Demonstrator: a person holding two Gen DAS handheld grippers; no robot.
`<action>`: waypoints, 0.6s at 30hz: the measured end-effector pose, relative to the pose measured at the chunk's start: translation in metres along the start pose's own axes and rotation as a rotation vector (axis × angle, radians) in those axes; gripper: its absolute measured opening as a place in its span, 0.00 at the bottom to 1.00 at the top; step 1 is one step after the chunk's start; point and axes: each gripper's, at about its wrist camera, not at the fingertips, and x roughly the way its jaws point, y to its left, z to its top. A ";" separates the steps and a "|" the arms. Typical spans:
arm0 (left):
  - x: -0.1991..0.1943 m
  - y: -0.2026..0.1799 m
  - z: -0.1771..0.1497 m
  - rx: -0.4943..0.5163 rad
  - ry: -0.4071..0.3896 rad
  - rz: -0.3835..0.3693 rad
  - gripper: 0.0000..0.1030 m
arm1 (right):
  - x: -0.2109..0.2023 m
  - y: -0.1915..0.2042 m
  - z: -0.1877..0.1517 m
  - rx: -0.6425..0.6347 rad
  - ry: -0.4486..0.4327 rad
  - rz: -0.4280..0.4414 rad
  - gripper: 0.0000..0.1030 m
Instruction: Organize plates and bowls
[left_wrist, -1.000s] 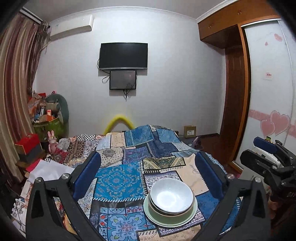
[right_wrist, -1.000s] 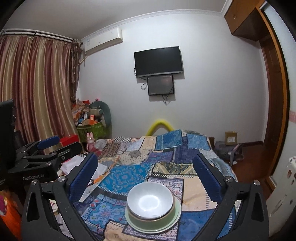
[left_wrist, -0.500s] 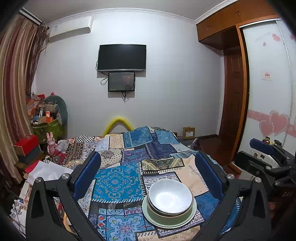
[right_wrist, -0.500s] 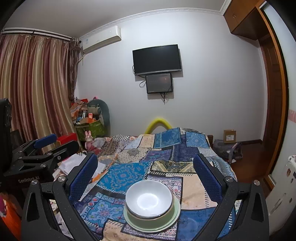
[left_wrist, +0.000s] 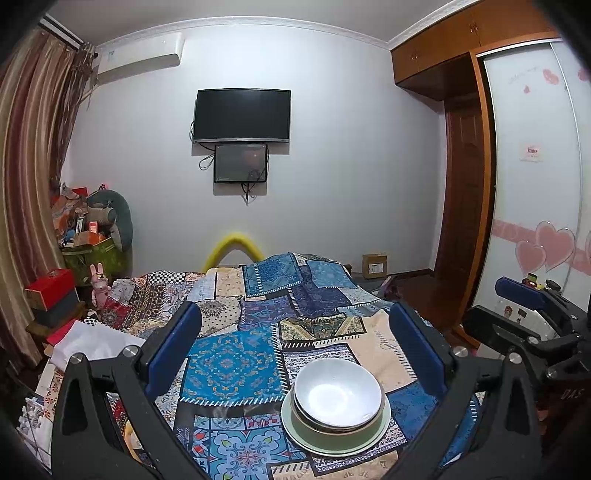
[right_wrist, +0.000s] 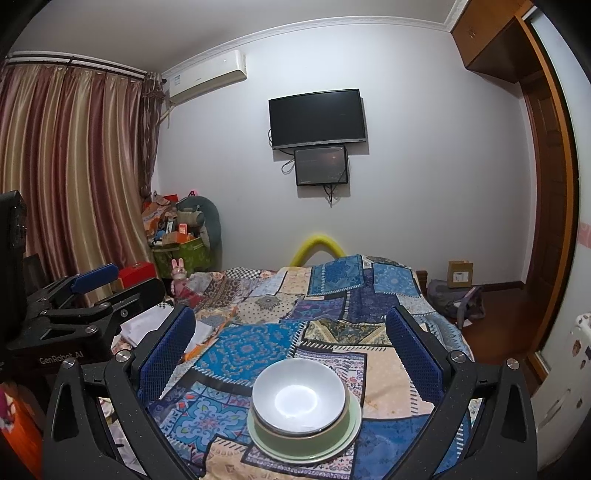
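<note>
Both the left gripper (left_wrist: 295, 354) and right gripper (right_wrist: 291, 350) hover with jaws spread wide, grasping nothing; near them on the patchwork bed (right_wrist: 251, 347) sits a white bowl (right_wrist: 299, 397) nested in a second bowl atop a green plate (right_wrist: 347, 432), apparently stacked for tidiness; a television (right_wrist: 317, 118) hangs on the far wall.

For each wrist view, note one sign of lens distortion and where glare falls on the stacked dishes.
Left wrist view: the wardrobe door bows outward near the frame's edge, the corners go black, and a soft bright patch sits in the white bowl. Right wrist view: the curtain rail and ceiling line curve, and a sharper glare spot lies at the bottom of the same bowl, above the green plate.
</note>
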 end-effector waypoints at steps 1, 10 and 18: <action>0.001 0.000 0.000 -0.001 0.000 0.000 1.00 | 0.000 0.000 0.000 0.000 0.000 0.001 1.00; 0.005 -0.001 -0.001 -0.006 0.013 -0.005 1.00 | 0.000 -0.001 0.001 -0.001 0.004 0.002 1.00; 0.008 -0.001 -0.003 -0.007 0.018 -0.009 1.00 | 0.002 0.000 0.001 0.002 0.008 0.002 1.00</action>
